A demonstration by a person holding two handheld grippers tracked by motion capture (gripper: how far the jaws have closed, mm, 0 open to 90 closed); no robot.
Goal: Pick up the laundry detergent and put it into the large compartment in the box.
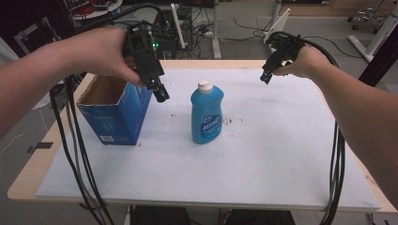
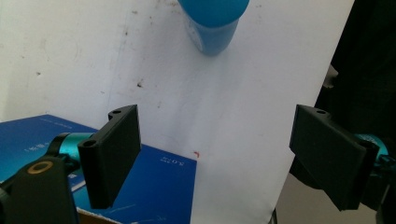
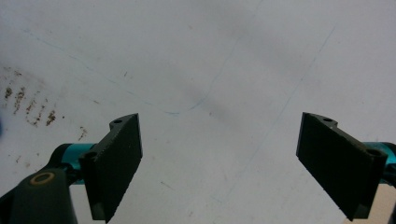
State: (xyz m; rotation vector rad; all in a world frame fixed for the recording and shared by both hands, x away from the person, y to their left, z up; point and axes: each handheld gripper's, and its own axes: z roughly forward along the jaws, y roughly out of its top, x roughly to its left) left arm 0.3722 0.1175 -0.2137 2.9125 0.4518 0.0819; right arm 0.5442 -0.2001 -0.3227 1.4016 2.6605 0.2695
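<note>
A blue bottle (image 1: 206,115) with a white cap stands upright near the middle of the white table cover (image 1: 263,154). Left of it stands an open-topped blue cardboard box (image 1: 115,110). My left gripper (image 1: 159,93) hovers over the box's right corner, pointing down and right toward the bottle. In the left gripper view its jaws stand wide apart and hold nothing (image 2: 219,158), with the box's blue side (image 2: 159,186) below them and the bottle (image 2: 212,23) beyond. My right gripper (image 1: 266,77) hangs above the table's far right. It is open and holds nothing (image 3: 233,163), over bare white cover.
Brown specks (image 1: 230,122) stain the cover just right of the bottle. Black cables (image 1: 77,154) trail off the table's left front, and more cables (image 1: 337,159) hang at the right. Desk legs and floor wiring lie beyond the far edge.
</note>
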